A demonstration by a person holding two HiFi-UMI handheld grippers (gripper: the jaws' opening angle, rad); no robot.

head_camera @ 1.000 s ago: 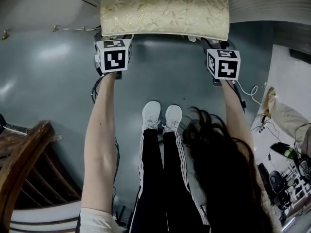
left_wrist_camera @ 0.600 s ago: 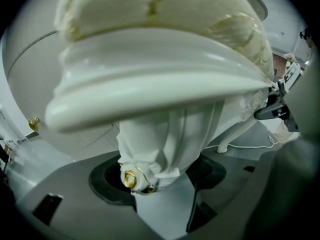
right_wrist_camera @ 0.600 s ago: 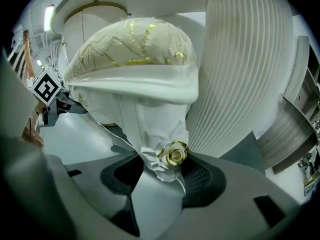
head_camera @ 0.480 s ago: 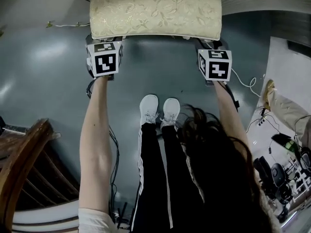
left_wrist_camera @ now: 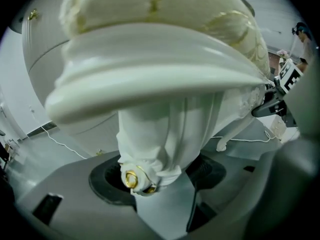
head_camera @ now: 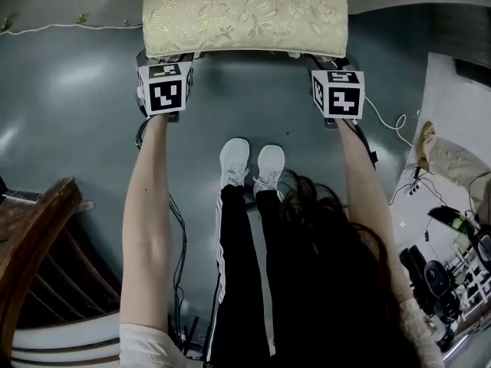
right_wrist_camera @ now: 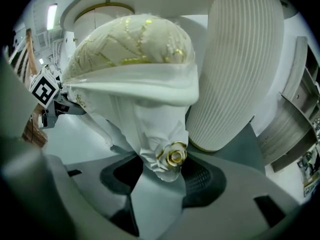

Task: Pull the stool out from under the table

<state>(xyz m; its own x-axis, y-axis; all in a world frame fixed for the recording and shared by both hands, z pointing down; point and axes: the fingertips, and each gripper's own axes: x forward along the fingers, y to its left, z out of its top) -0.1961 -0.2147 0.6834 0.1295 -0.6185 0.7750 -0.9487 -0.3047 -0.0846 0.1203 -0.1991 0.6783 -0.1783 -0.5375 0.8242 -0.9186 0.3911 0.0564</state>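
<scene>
Two grips: my left gripper (left_wrist_camera: 160, 180) and right gripper (right_wrist_camera: 162, 179) each clench a white carved, gold-rosetted leg (left_wrist_camera: 152, 134) of the cream brocade stool (head_camera: 244, 15) by the white pedestal table (right_wrist_camera: 240, 64); uneven pulling could twist it free.

I take this for a home-style room fitted out as a recording space. The carved white stool (head_camera: 244, 18) with its gold-patterned cushion, the fluted white table pedestal (right_wrist_camera: 240, 69) and a dark wooden chair (head_camera: 31, 244) are house furniture. Yet the floor (head_camera: 84, 113) is bare glossy grey, loose cables (head_camera: 182, 244) trail across it, and dark equipment (head_camera: 441, 271) crowds the right edge.
</scene>
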